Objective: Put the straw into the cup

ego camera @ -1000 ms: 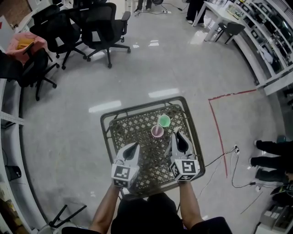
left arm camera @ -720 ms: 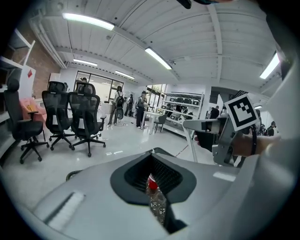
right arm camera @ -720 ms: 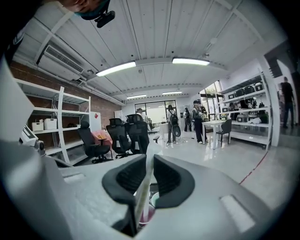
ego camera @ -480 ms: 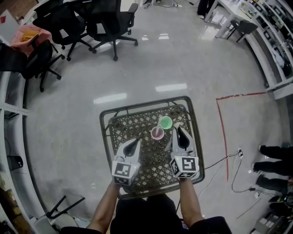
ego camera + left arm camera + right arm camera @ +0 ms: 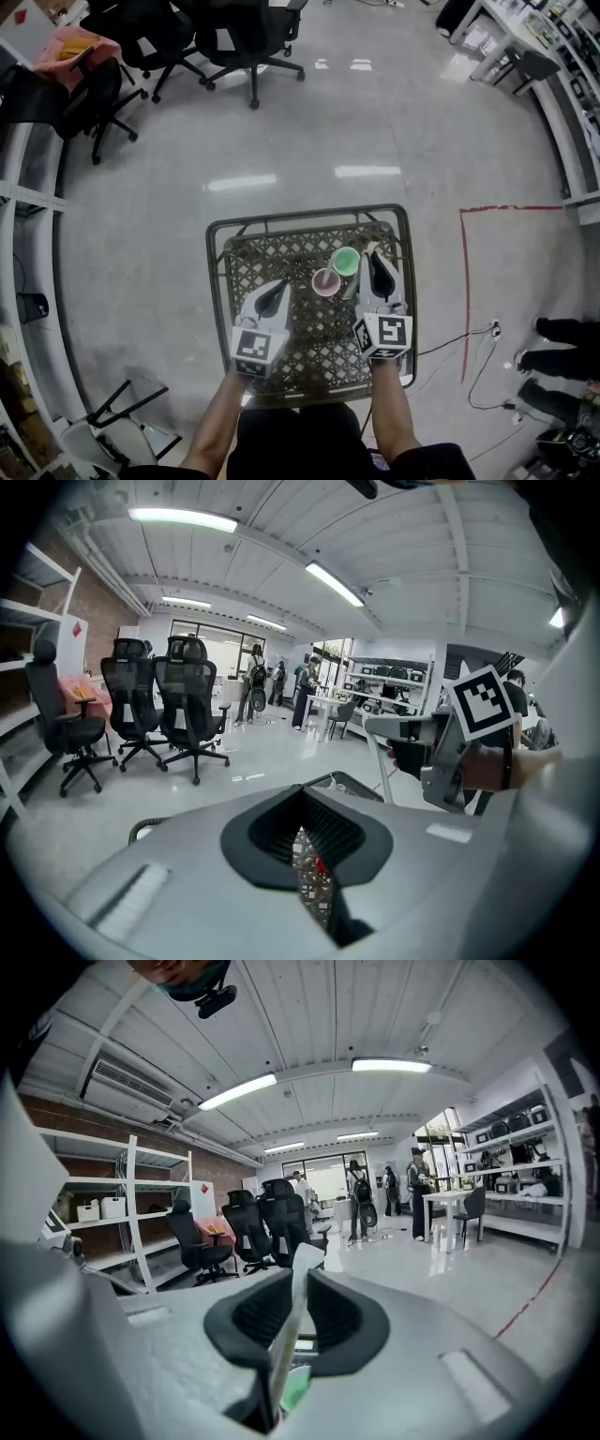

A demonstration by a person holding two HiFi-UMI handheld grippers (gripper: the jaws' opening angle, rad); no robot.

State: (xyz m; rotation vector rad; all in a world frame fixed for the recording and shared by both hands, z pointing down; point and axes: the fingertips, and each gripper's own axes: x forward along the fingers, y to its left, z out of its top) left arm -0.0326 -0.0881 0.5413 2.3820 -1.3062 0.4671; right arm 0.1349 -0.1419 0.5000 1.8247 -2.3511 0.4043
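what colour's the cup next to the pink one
The cup is green, clearest in the head view.

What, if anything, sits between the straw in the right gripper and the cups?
Nothing visible. The right gripper holds the straw in its jaws right beside the green cup, whose mouth is open. The pink cup stands on that cup's other side. The left gripper is clear of both.

My right gripper (image 5: 300, 1279) is clamped on the white straw (image 5: 292, 1307), which pokes up past the tips, tilted. A bit of the green cup (image 5: 295, 1387) shows below my jaws, with chairs (image 5: 281, 1218) far ahead.
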